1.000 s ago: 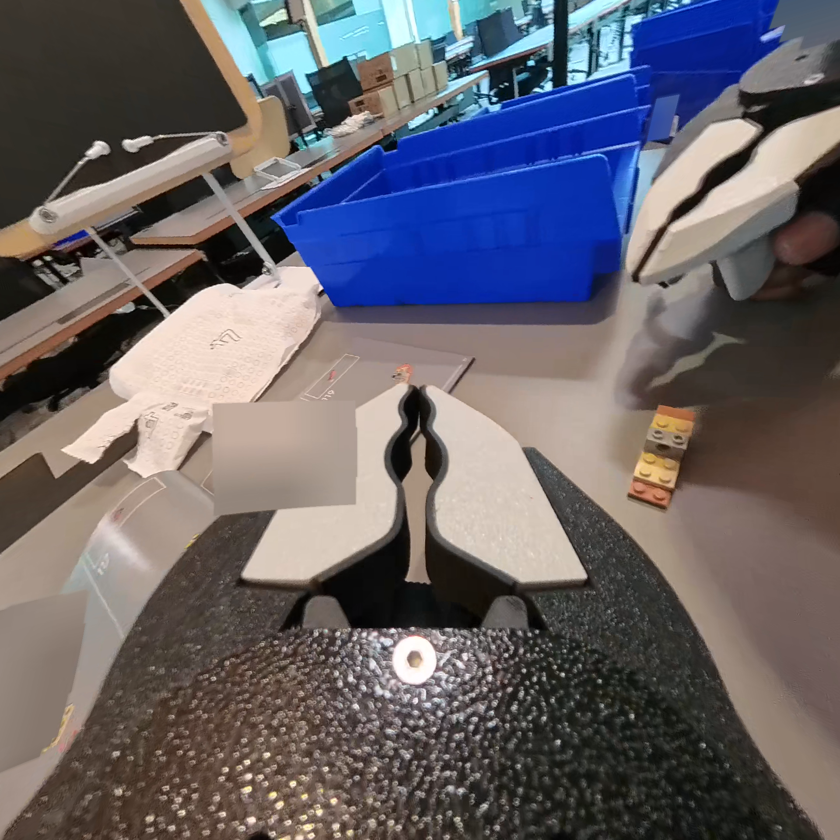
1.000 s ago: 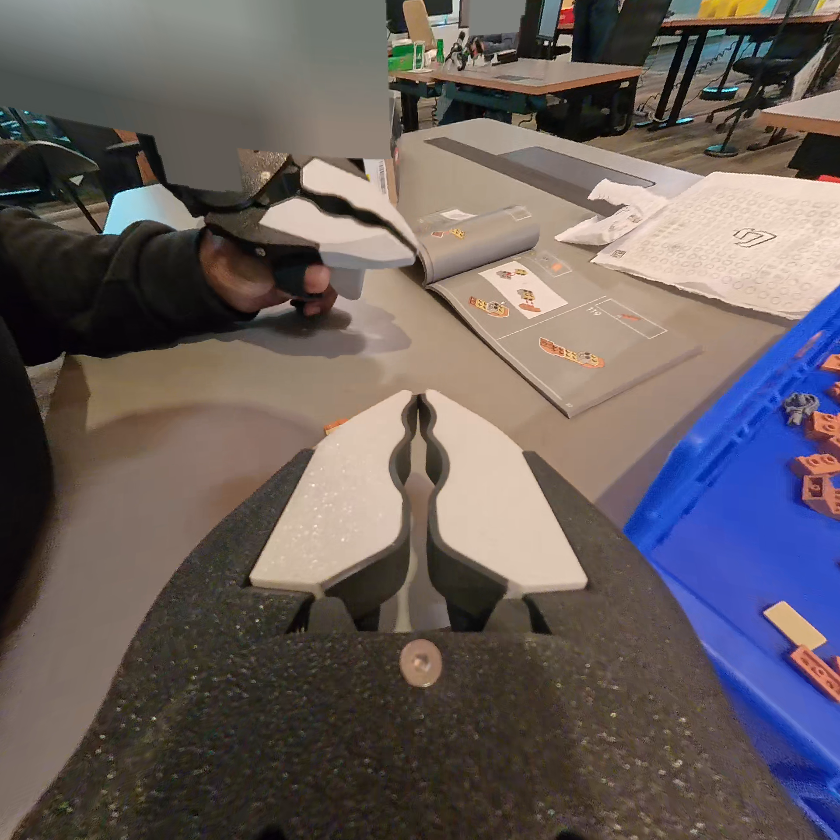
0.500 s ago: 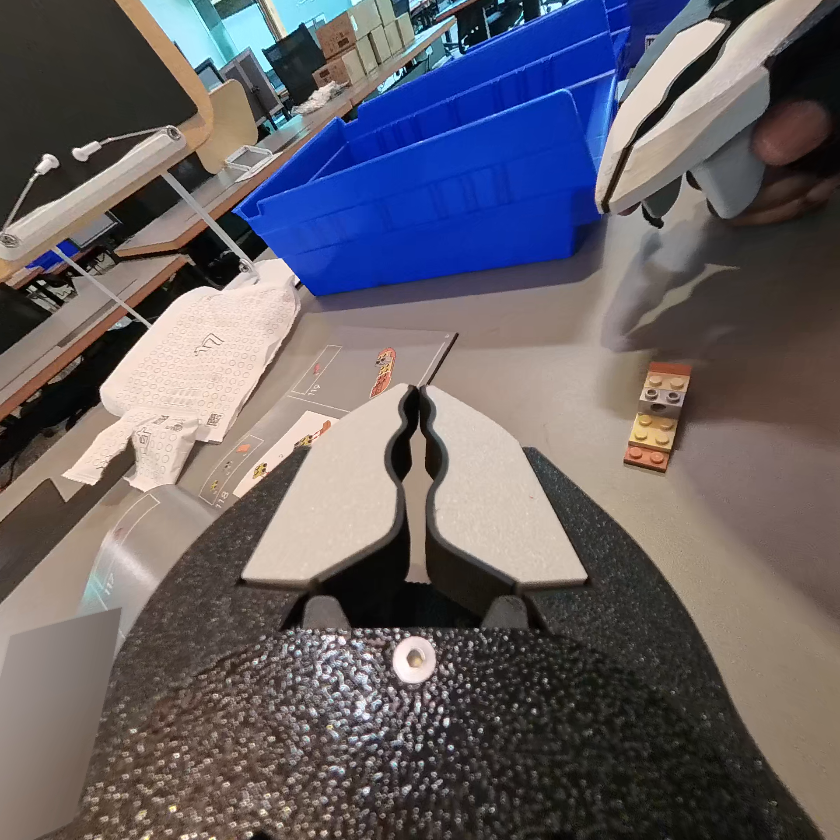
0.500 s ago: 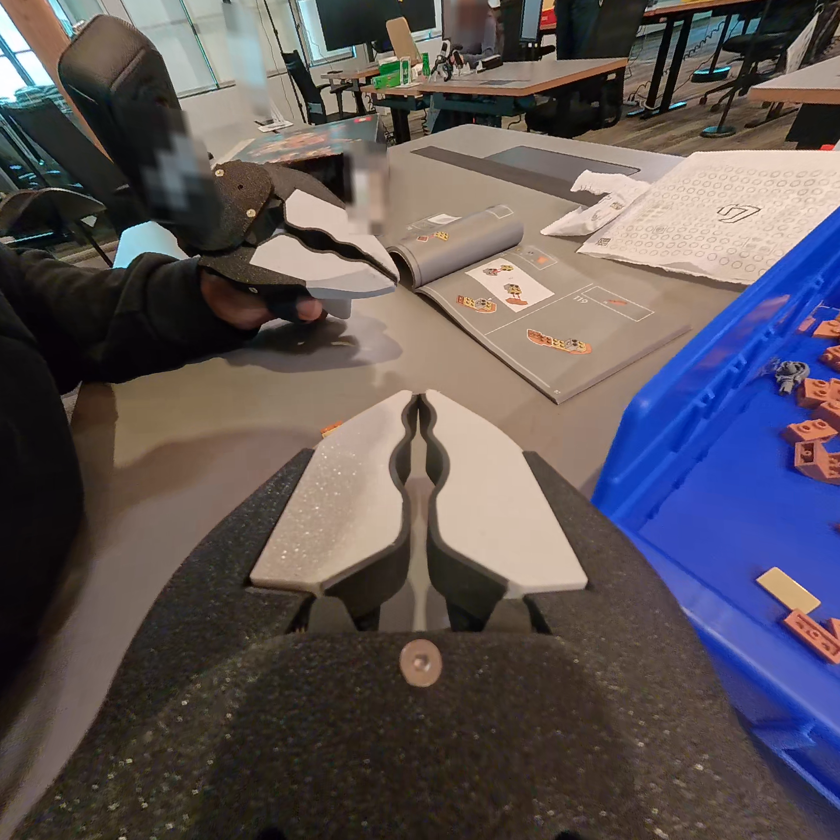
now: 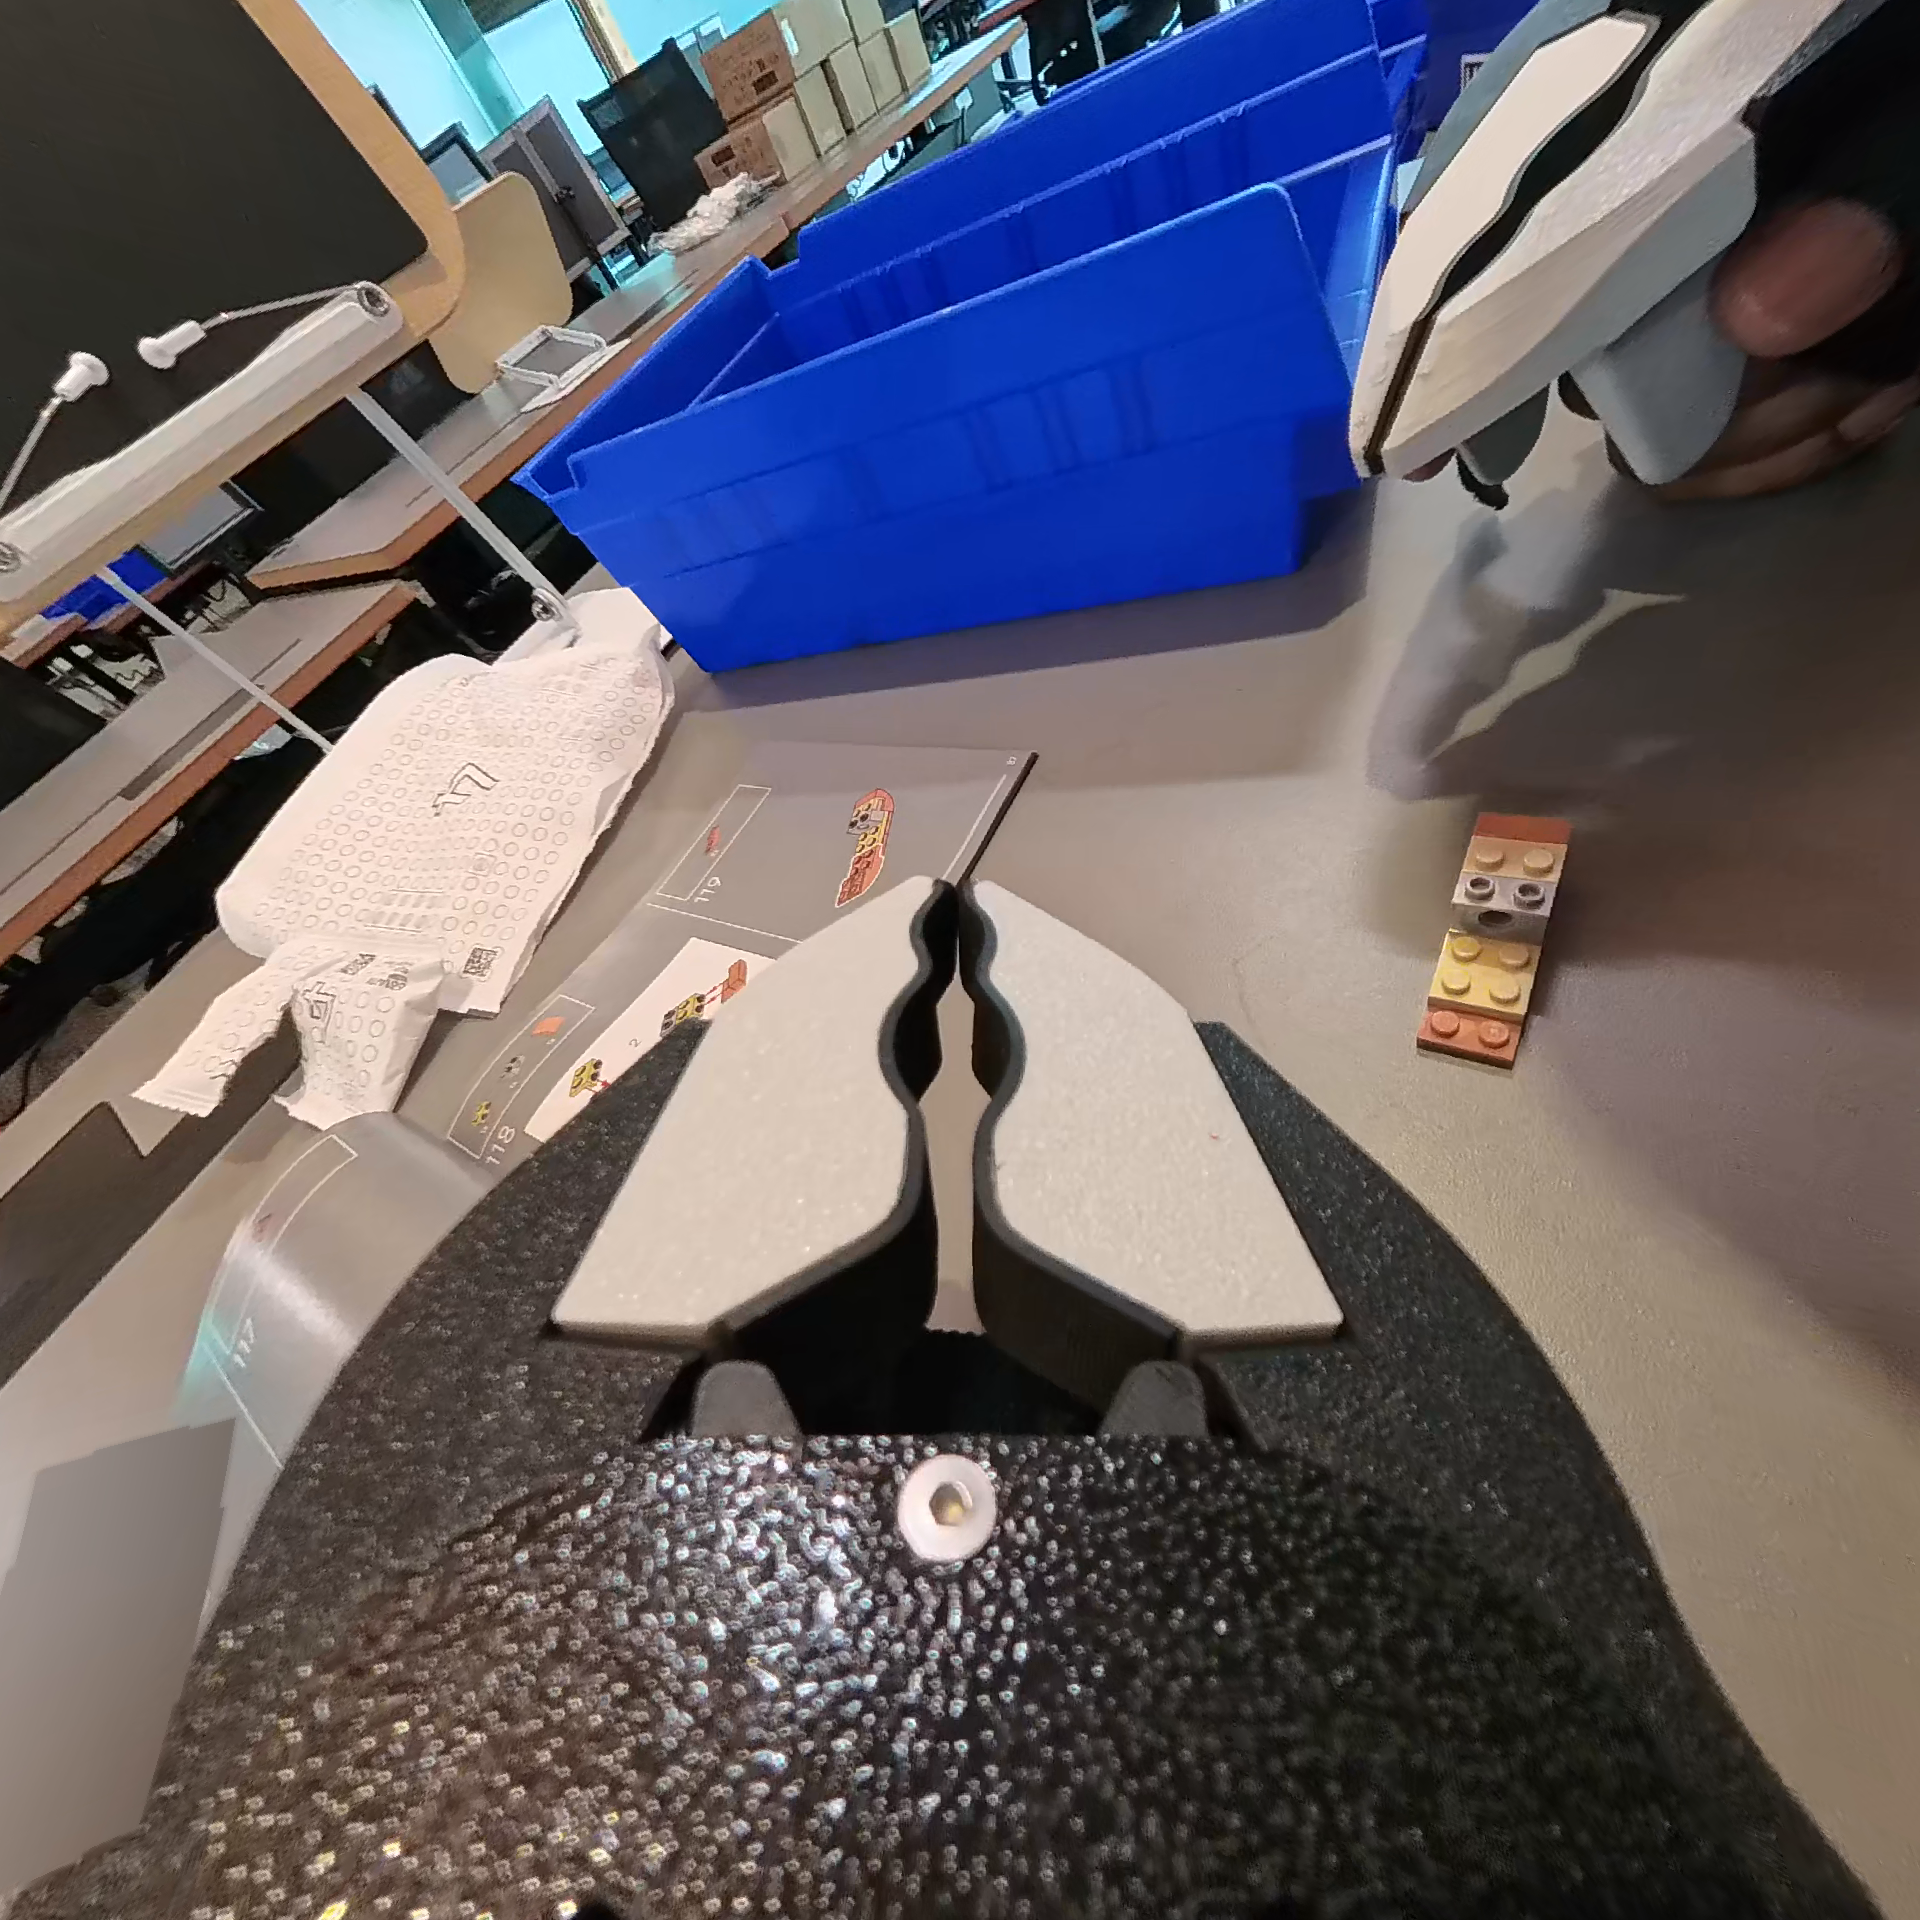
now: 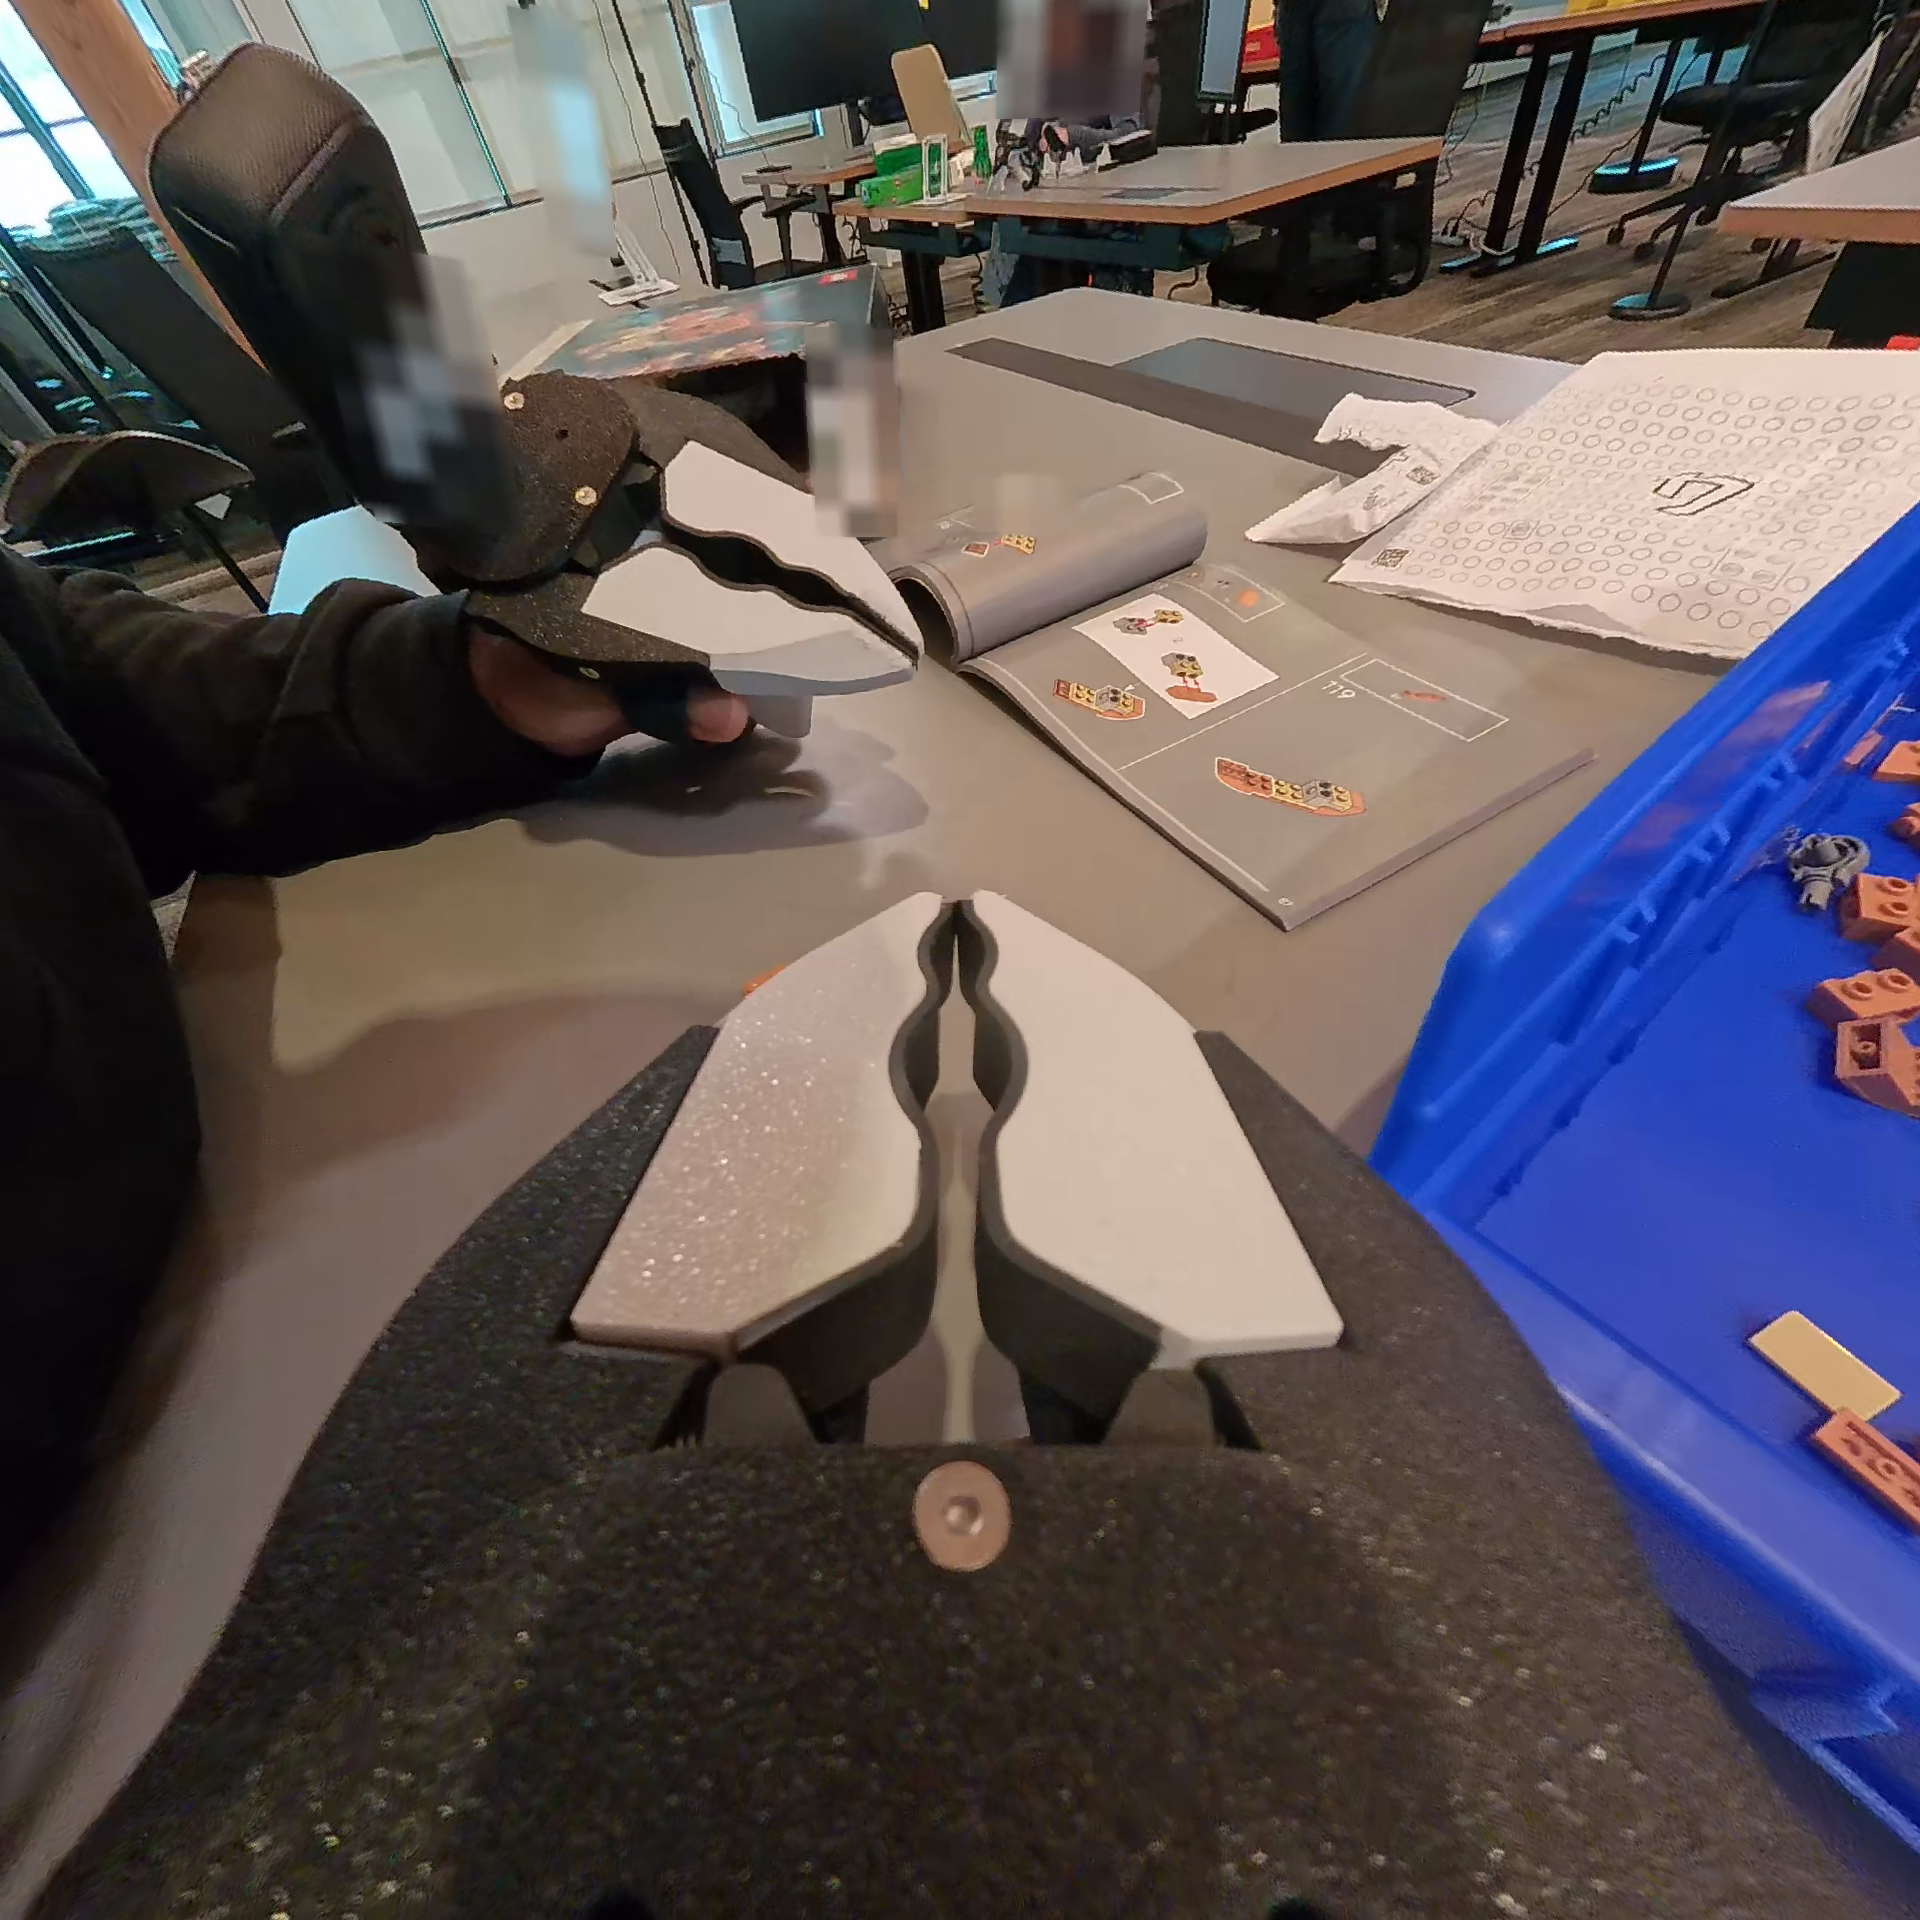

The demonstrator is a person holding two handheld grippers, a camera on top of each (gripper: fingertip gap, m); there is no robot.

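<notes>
Through the left wrist view we see our left gripper (image 5: 956, 891) with its grey fingertips closed together on nothing, hovering over the near corner of an open grey instruction booklet (image 5: 821, 831) on the grey table (image 5: 1195, 748). Only this view shows the small strip of stacked tan, grey, yellow and brown toy bricks (image 5: 1492, 940) lying flat on the table to the right, well apart from both grippers; our right gripper (image 5: 1377, 457) hangs above it, tips pinched shut and bare, partly cut off by the frame edge. The right wrist view alone looks into the blue plastic bin (image 6: 1538, 1039), where loose brown bricks (image 6: 1870, 997) and a flat tan tile (image 6: 1823, 1377) lie scattered. There our right gripper's tips meet above bare table. A sliver of orange (image 6: 764, 977) peeks out beside its left finger; we cannot tell what it is. The white perforated paper bag (image 5: 447, 821) lies beside the booklet
</notes>
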